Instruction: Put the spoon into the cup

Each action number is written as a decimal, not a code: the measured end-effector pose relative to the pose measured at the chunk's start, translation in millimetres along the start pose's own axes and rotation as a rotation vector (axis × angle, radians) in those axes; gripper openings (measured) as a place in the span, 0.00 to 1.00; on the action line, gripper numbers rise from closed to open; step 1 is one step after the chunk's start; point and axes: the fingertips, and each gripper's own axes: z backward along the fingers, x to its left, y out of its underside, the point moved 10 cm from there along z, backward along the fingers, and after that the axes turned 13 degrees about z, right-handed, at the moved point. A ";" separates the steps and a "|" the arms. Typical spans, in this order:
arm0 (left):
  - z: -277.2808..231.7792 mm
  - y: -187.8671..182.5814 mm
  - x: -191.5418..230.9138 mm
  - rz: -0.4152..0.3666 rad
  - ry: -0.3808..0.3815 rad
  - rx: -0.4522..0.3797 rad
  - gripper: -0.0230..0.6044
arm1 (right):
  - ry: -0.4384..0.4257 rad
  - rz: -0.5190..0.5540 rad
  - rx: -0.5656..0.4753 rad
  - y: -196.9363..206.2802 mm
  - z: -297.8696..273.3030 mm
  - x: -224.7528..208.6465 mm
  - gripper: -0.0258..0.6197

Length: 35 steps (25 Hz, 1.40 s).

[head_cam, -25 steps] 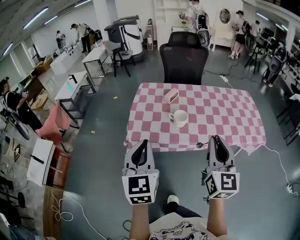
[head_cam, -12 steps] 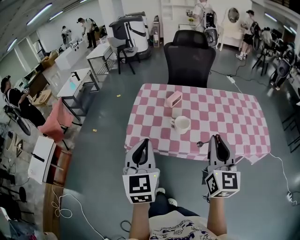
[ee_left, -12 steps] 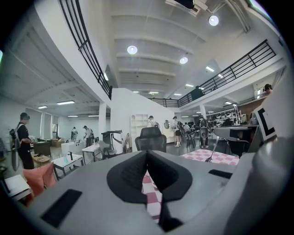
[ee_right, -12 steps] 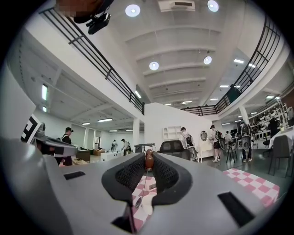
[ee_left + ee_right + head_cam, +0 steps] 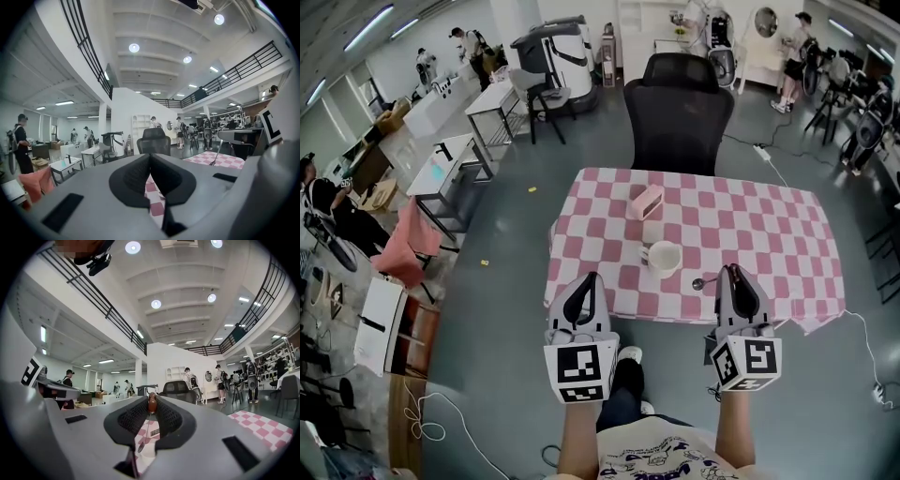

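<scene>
A white cup [image 5: 664, 257] stands upright on the pink-checked table [image 5: 750, 234], near the middle of its front half. My right gripper [image 5: 733, 273] is over the table's near edge, to the right of the cup and apart from it. It is shut on the brown handle end of a metal spoon [image 5: 151, 402], and the spoon's bowl [image 5: 698, 283] sticks out to the left. My left gripper [image 5: 589, 279] hovers at the near-left edge of the table. Its jaws meet with nothing between them [image 5: 150, 157]. The left gripper view shows the spoon [image 5: 216, 153] off to the right.
A pink box [image 5: 646, 201] and a small white object [image 5: 652, 230] lie behind the cup. A black office chair [image 5: 677, 111] stands at the table's far side. Desks, machines and people fill the room at the left and back.
The table has drawn nearer in the head view. Both grippers have moved forward from short of the table to over its near edge. The spoon is still held.
</scene>
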 end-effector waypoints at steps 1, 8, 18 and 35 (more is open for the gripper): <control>-9.6 -1.3 3.2 0.000 0.002 0.000 0.06 | 0.000 0.000 0.001 1.0 -9.8 -0.9 0.13; -81.7 -13.5 28.0 -0.002 0.017 0.003 0.06 | 0.009 0.002 0.002 6.3 -82.4 -7.1 0.13; -194.3 -26.0 61.7 0.000 0.069 0.042 0.06 | 0.042 0.008 0.042 19.2 -184.0 -18.6 0.13; -324.2 -5.4 98.5 0.001 0.160 0.141 0.06 | 0.079 -0.011 0.139 69.9 -283.5 -29.4 0.13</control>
